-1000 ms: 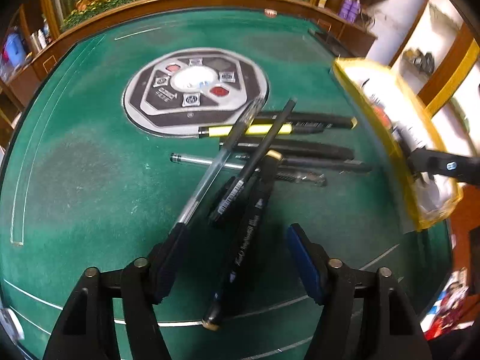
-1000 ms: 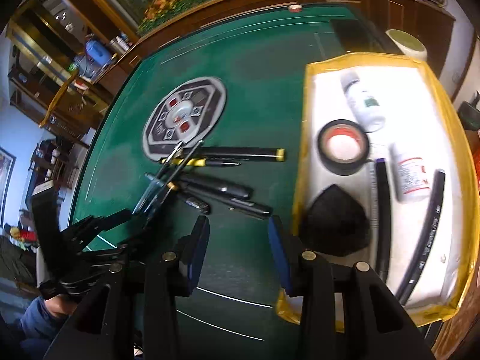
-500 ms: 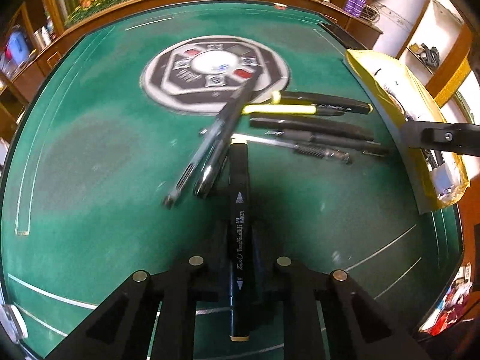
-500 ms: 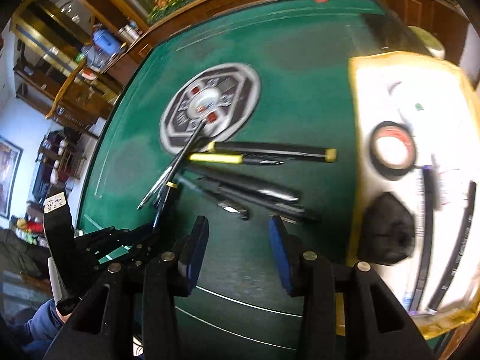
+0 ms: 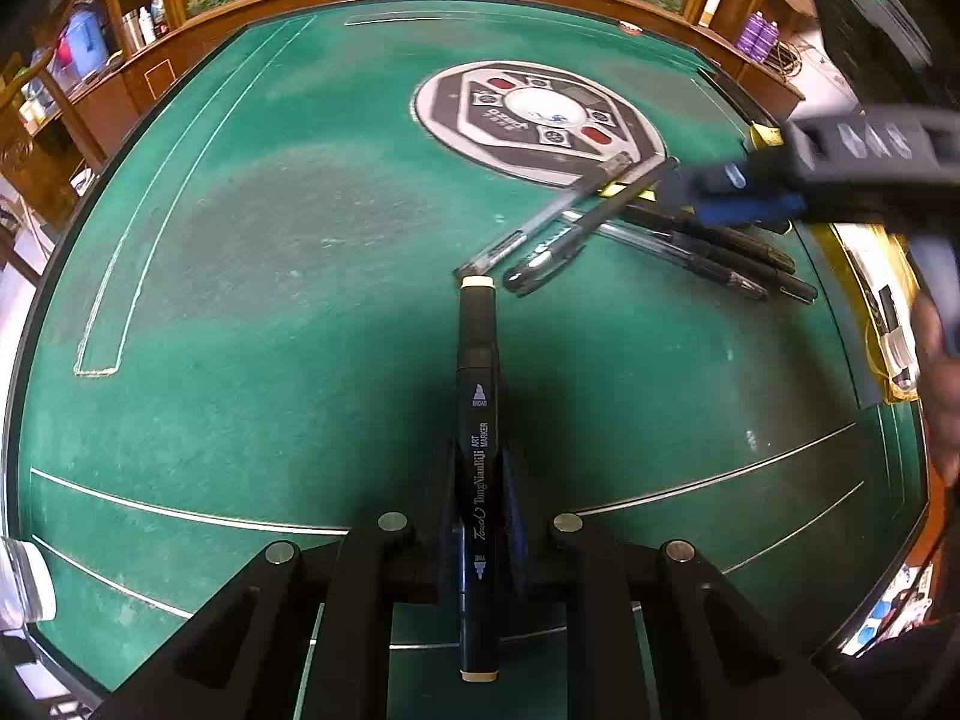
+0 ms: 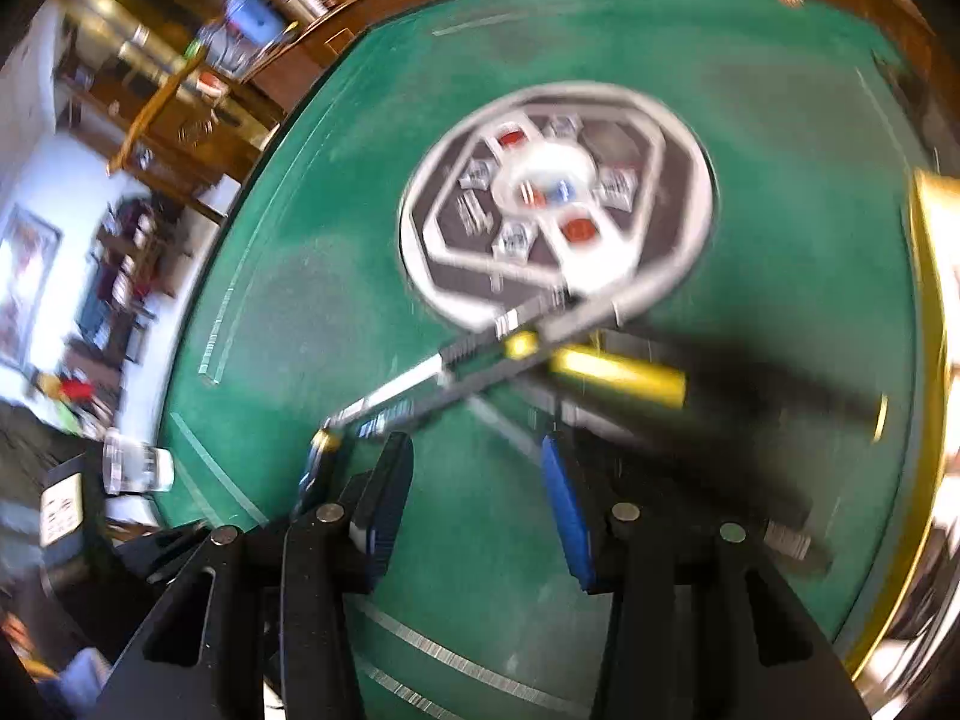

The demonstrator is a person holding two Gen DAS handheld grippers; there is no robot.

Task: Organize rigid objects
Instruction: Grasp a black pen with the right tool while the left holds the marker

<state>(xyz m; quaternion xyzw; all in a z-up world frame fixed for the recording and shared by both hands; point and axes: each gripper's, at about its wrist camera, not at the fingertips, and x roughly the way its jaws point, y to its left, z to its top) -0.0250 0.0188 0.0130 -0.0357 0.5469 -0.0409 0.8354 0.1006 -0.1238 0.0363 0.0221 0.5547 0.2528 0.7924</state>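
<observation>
Your left gripper (image 5: 479,516) is clamped on the black art marker (image 5: 478,420), which lies along the fingers and points toward 12 o'clock; its cream end cap sits just short of the pen pile. The marker's rear end sticks out behind the pads toward 6 o'clock.

The pile of pens (image 5: 630,228) lies on the green felt table (image 5: 270,276) at about 1 o'clock from the marker tip. Two pens angle toward 1 o'clock across the edge of the round centre emblem (image 5: 540,114); the darker ones fan out toward 3 o'clock.

Your right gripper (image 6: 474,498) hangs over that pile with its blue-padded jaws apart and nothing between them. In the left wrist view it shows at 2 o'clock (image 5: 738,198), blurred, above the dark pens. Its own view is motion-blurred; a yellow-barrelled pen (image 6: 618,375) lies just ahead of the fingers. The yellow-rimmed tray (image 5: 882,324) sits at 3 o'clock at the table edge.
</observation>
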